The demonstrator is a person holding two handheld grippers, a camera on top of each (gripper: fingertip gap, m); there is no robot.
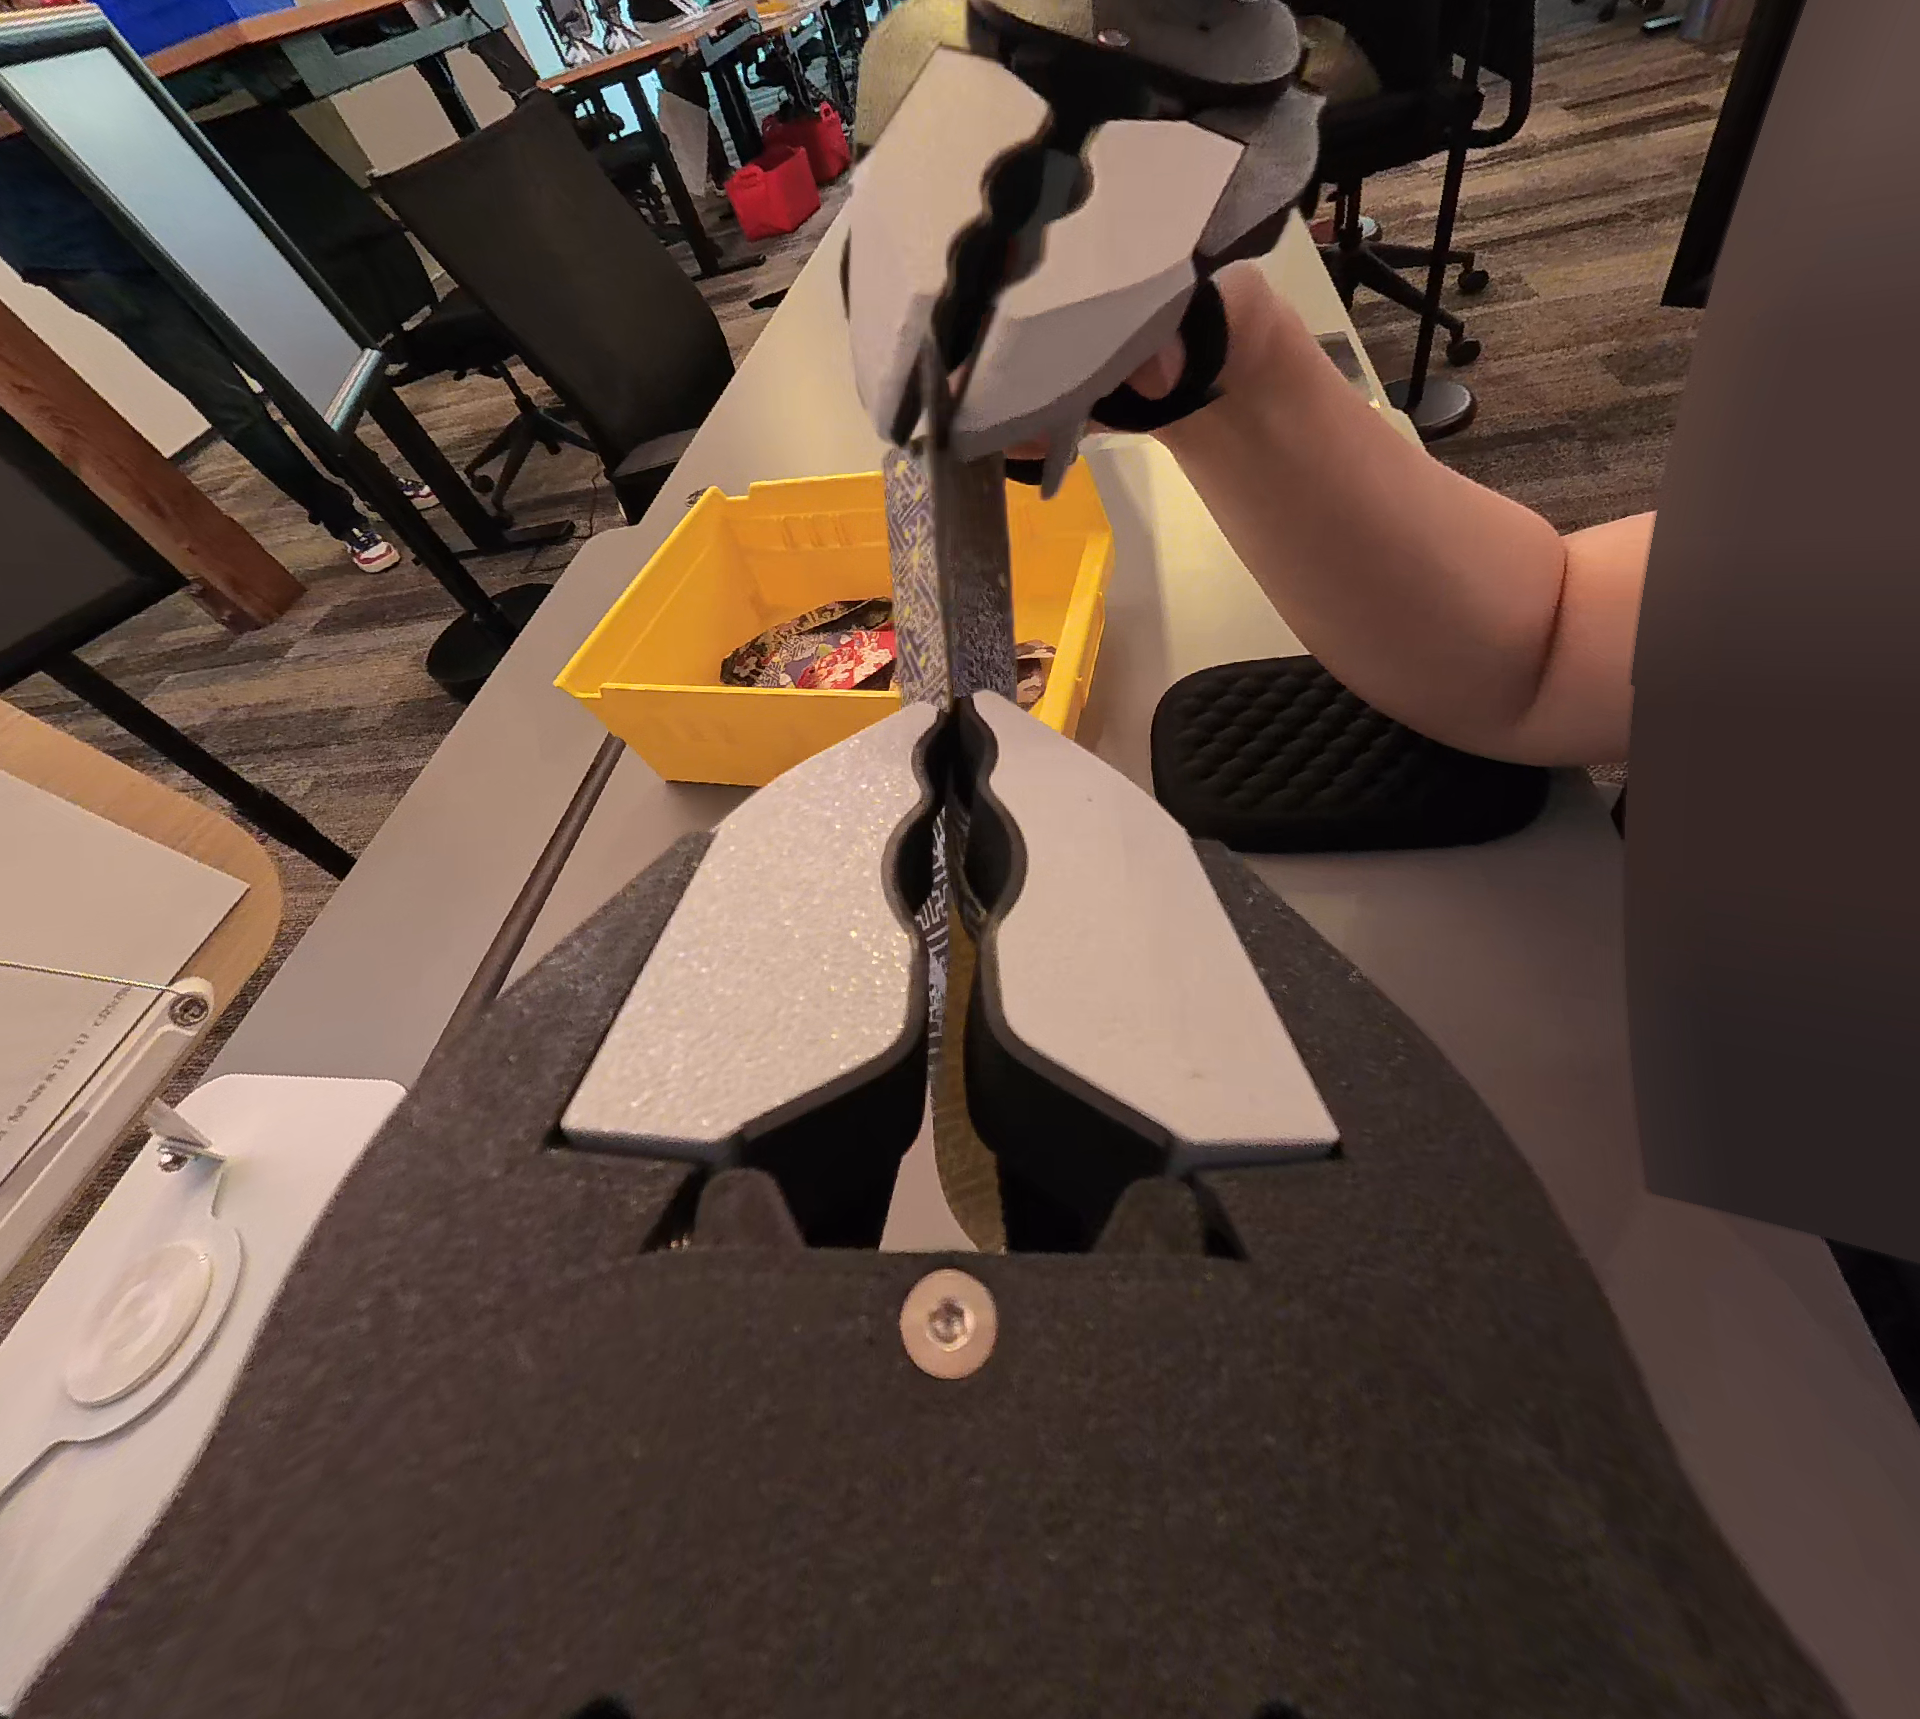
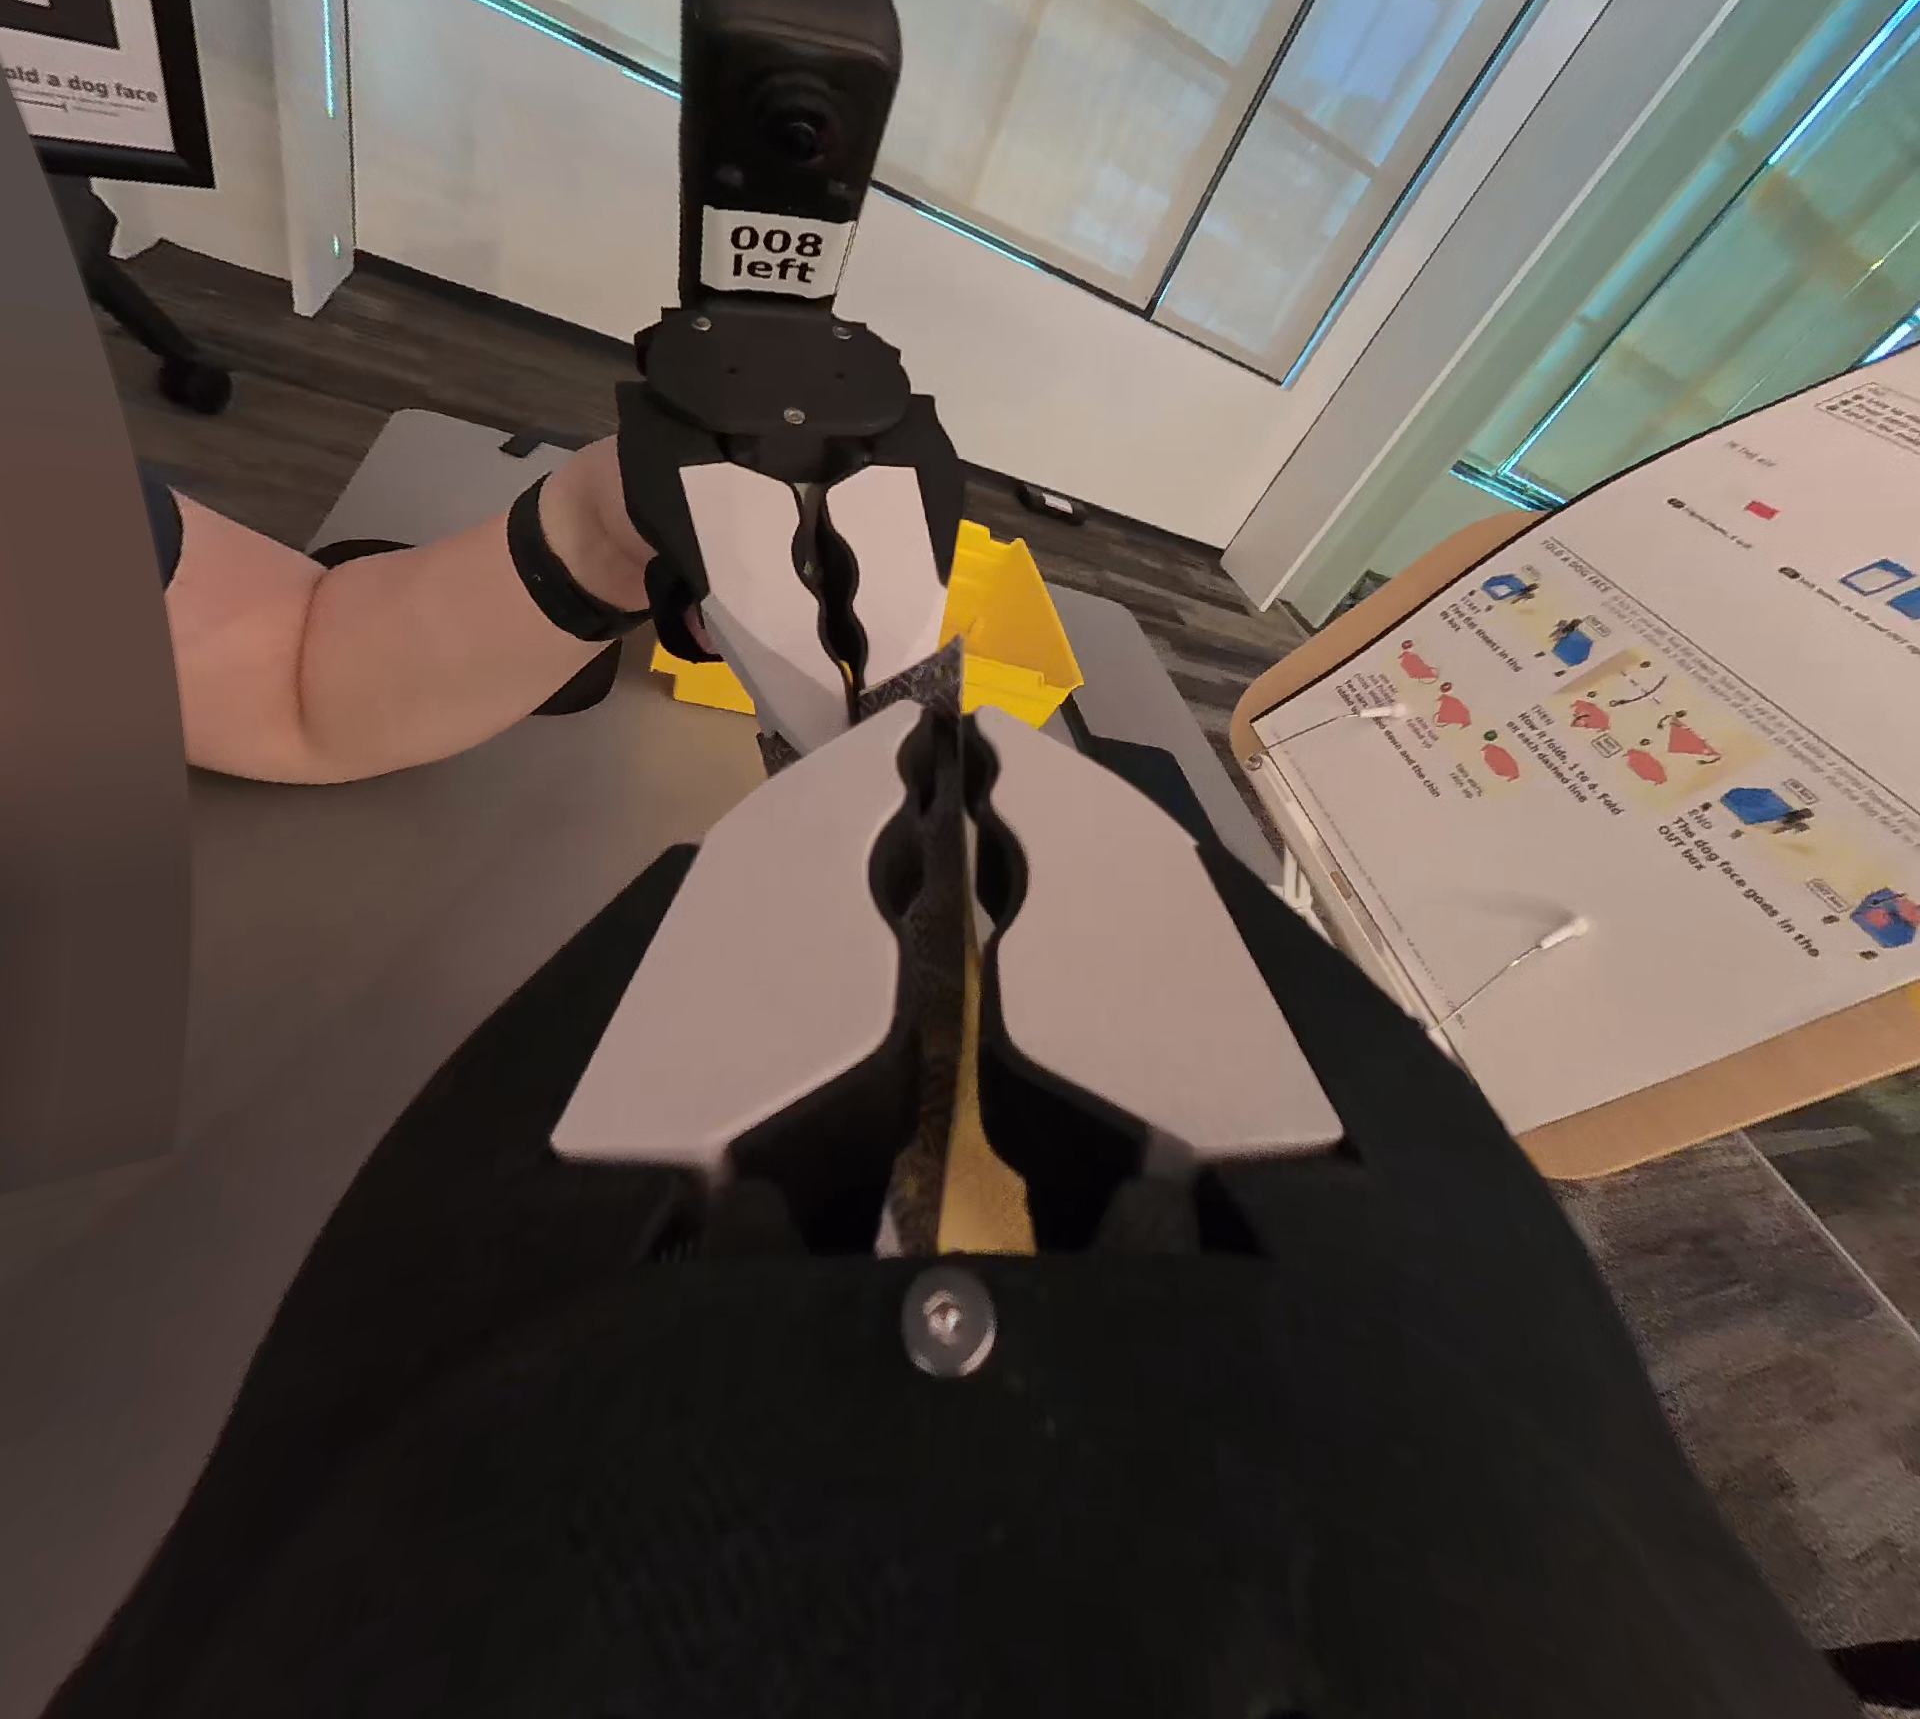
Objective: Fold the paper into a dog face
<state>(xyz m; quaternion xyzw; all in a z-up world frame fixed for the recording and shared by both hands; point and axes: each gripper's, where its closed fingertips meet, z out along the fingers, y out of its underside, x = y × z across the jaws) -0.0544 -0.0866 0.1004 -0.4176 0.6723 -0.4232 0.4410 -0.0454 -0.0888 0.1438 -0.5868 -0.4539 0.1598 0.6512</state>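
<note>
Black textured gripper bodies, pale grey wavy-edged fingers (image 1: 790, 973), one silver screw (image 1: 947, 1324), black wristband (image 2: 551, 568).

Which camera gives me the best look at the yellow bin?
The left wrist view: the yellow bin shows its open top, with folded patterned papers inside, behind the held paper. The right wrist view shows only its corner behind the left gripper.

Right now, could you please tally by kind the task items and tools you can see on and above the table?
Tools: 2, the left tool and the right tool, both shut on the paper
Patterned paper held between them: 1
Yellow bin: 1
Black cushioned pad: 1
Total: 5
The folded pieces inside the bin overlap too much to count.
</note>
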